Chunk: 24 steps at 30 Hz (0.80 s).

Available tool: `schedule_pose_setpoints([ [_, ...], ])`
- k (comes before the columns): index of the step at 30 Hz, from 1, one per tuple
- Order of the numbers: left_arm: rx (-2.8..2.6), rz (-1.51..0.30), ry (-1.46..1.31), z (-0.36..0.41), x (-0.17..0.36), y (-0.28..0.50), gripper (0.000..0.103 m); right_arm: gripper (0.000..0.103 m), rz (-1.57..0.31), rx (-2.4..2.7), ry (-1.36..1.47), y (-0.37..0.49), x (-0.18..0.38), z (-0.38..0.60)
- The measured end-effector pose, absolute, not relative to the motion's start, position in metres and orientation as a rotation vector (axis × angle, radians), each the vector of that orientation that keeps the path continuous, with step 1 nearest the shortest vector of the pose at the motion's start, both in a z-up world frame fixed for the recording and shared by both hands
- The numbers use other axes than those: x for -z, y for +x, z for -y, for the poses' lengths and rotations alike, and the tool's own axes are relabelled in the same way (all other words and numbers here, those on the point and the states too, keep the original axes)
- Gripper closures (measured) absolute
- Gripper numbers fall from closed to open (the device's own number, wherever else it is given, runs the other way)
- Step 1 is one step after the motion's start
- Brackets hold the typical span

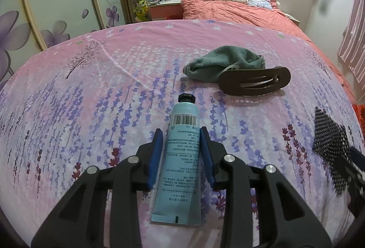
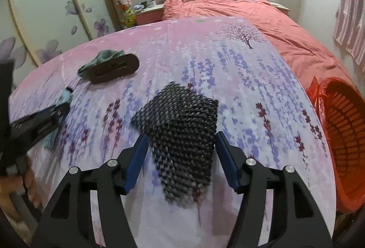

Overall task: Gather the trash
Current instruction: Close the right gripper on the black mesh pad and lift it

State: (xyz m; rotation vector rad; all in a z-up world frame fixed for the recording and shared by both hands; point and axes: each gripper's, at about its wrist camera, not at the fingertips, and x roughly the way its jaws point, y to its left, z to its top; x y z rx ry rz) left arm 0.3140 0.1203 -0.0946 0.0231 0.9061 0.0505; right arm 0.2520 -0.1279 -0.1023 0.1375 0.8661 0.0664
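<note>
Blue tube (image 1: 180, 156) is framed lengthwise at lower centre by the left gripper (image 1: 182, 133), pads beside it, not visibly clamped. Black mesh (image 2: 180, 136) is straddled by the right gripper (image 2: 181, 140), spread wide, unclenched

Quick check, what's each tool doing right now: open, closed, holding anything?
Left tool: open, fingers on either side of the blue tube lying on the bedsheet, not yet clamped.
Right tool: open, straddling the black mesh piece, holding nothing.
</note>
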Motion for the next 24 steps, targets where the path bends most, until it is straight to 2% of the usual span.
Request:
schedule_pose_setpoints([
  [2, -0.050, -0.906, 0.022, -0.1203, 0.0945, 0.3140, 0.069, 0.052, -0.876, -0.028, 0.105, 0.2589, 0.1070, 0.1216],
  [3, -0.050, -0.906, 0.023, -0.1200, 0.0944, 0.3139, 0.069, 0.068, -0.870, -0.034, 0.110, 0.2588, 0.1067, 0.1214],
  [24, -0.060, -0.907, 0.037, -0.1184, 0.0939, 0.3127, 0.068, 0.069, -0.870, -0.038, 0.134, 0.2621, 0.1105, 0.1226],
])
